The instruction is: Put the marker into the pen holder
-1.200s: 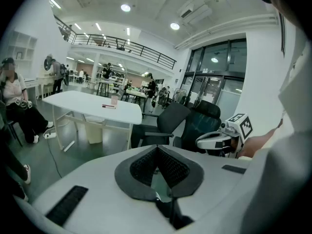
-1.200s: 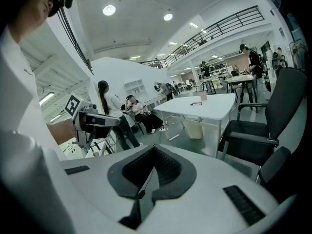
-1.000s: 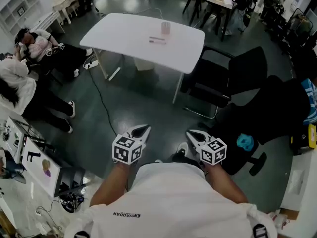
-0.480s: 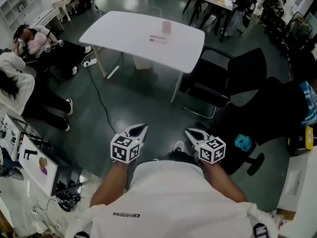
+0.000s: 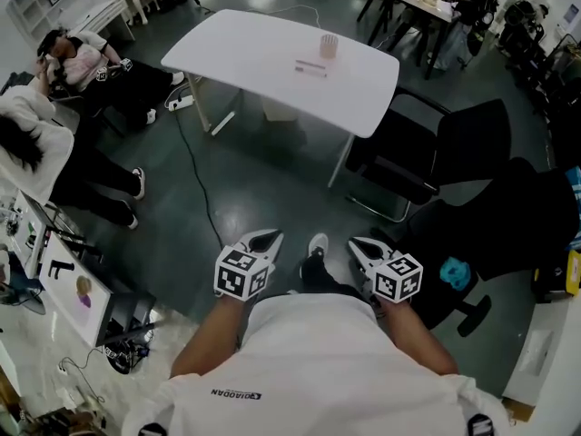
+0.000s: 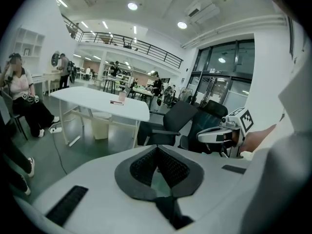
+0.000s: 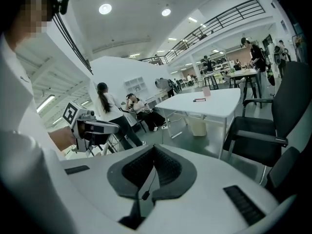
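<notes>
I held both grippers low in front of my waist, the left gripper (image 5: 263, 237) and the right gripper (image 5: 357, 243) each with its jaws pressed together on nothing. The marker (image 5: 310, 65) lay flat on the white table (image 5: 245, 48), well ahead of me. It was just beside the pen holder (image 5: 329, 45), which looked like a pale cup, though too small to be sure.
</notes>
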Tool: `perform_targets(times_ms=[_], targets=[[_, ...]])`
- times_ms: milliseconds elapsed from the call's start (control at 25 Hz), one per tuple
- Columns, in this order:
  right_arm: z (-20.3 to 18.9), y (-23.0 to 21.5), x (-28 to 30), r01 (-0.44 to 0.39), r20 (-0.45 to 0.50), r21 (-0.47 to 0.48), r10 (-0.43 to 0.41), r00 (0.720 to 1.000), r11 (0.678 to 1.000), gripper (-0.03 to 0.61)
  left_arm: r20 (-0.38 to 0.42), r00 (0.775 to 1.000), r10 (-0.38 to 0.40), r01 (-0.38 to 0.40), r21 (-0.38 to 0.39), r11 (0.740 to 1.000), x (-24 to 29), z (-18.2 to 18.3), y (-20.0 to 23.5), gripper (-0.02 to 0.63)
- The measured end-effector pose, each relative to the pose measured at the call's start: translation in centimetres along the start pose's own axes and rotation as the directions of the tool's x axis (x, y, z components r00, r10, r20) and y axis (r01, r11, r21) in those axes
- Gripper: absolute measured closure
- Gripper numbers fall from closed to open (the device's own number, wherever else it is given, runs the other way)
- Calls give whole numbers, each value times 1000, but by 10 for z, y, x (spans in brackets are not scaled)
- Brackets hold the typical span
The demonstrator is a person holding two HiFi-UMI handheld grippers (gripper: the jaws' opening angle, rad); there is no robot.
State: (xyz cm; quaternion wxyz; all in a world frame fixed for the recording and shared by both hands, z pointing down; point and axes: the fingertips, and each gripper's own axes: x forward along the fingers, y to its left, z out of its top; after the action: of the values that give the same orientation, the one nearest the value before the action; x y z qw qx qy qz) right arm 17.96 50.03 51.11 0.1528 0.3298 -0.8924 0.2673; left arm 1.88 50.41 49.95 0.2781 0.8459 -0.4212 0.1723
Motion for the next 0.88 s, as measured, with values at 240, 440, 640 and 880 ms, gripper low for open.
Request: perform_targets(times_ms=[240, 440, 640, 880], targets=[[33, -18, 36, -30, 34, 4, 30, 999, 1000, 560, -10, 998, 58, -58, -16, 998, 4, 20, 35, 588], [71, -43, 64, -47, 81, -19, 48, 996, 999, 560, -5, 998, 70, -70, -18, 997, 28, 49, 59, 588], [97, -76, 88, -58, 73, -22, 59, 996, 998, 560, -17, 998, 57, -56, 3, 998, 62, 81, 70, 588], [141, -123, 108, -51, 119, -10, 52, 991, 999, 560, -51, 997, 60, -59, 15, 998, 105, 118, 90, 588]])
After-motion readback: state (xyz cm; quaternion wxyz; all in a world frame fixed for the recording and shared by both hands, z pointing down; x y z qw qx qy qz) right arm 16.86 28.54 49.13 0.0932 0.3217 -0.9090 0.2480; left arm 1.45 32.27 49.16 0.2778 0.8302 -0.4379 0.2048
